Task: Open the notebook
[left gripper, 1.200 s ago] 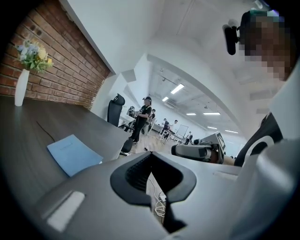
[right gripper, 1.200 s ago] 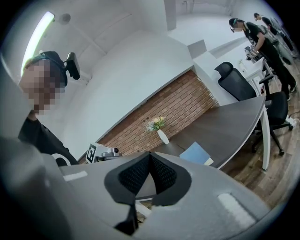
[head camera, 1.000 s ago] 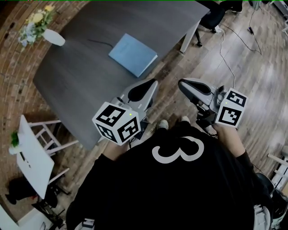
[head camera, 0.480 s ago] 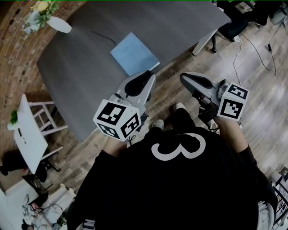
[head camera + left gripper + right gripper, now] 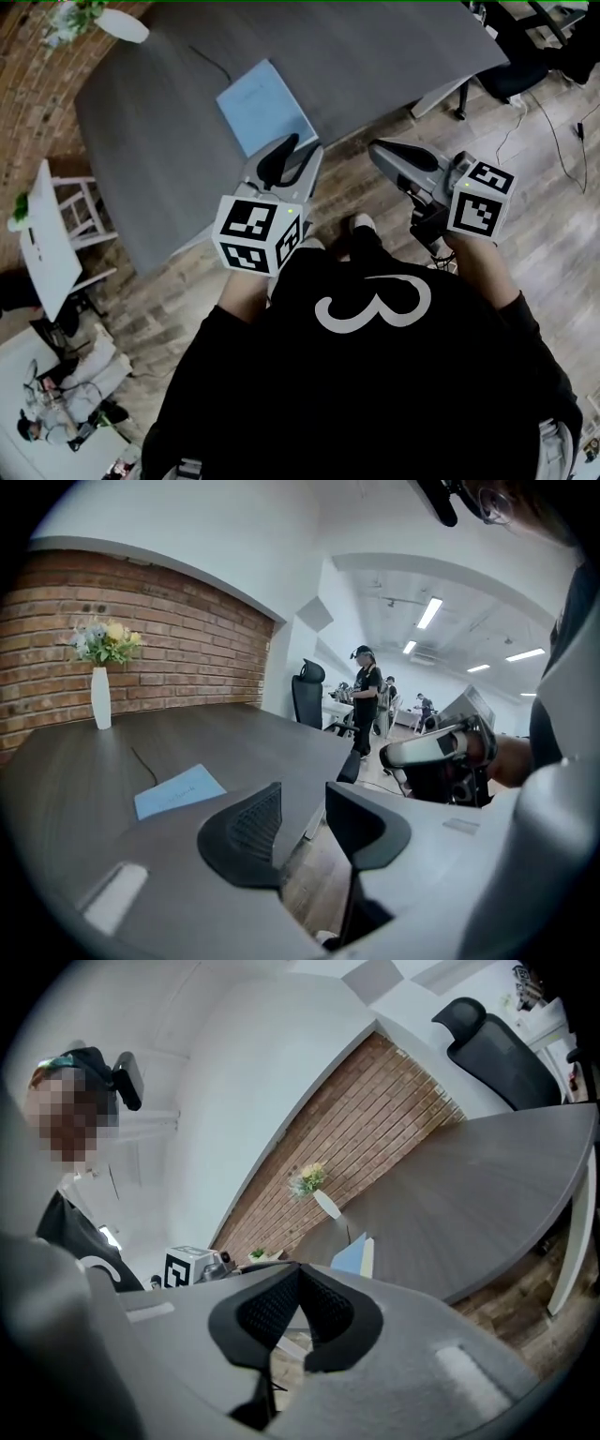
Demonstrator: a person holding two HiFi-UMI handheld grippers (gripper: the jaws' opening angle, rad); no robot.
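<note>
A closed light-blue notebook (image 5: 264, 105) lies flat on the grey table (image 5: 159, 141), near its front edge; it also shows in the left gripper view (image 5: 178, 790) and the right gripper view (image 5: 356, 1257). My left gripper (image 5: 300, 145) hovers just short of the notebook's near edge, apart from it. Its jaws (image 5: 302, 794) have just been opening and stand open with nothing between them. My right gripper (image 5: 377, 148) hangs over the wooden floor to the right of the table's corner. Its tips (image 5: 300, 1269) meet, shut on nothing.
A white vase of flowers (image 5: 117, 23) stands at the table's far left, and a thin cable (image 5: 211, 66) runs behind the notebook. A white folding rack (image 5: 47, 244) stands left of the table. Office chairs (image 5: 525, 75) and people (image 5: 364, 710) are farther off.
Both grippers have moved forward toward the table, and the left one now reaches the notebook's near edge. The left jaws have parted. The notebook has not moved.
</note>
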